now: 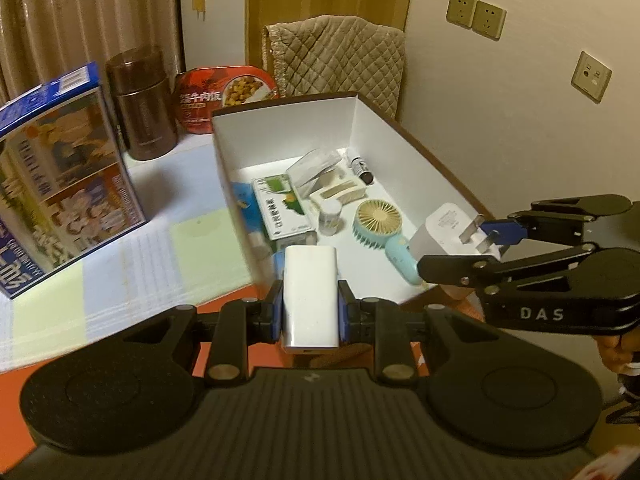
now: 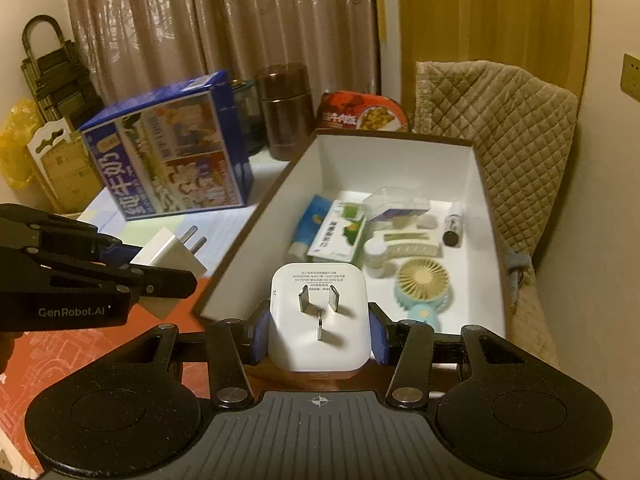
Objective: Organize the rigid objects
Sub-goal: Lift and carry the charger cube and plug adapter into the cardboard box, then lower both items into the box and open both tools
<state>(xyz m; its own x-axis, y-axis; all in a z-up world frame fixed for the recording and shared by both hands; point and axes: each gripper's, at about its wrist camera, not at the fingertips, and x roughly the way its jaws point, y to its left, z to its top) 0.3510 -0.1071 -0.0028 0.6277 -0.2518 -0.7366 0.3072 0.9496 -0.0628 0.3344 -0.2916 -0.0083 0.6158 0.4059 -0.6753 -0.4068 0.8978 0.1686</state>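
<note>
Left wrist view: left tool [image 1: 310, 308] clamps a white charger [image 1: 310, 300] above the near edge of the white box [image 1: 384, 148]; its prongs are hidden here. Right tool [image 2: 318, 334] clamps a three-prong plug [image 2: 318, 316] at the box's near rim. Fan [image 2: 424, 284], bottles and packets already lie inside; judged mostly sorted, two items left. Box's near-left floor is hidden.

A home room — drawn curtains [image 2: 224, 20], quilt-draped chair [image 1: 336, 56], milk carton [image 2: 168, 160] on a table.
</note>
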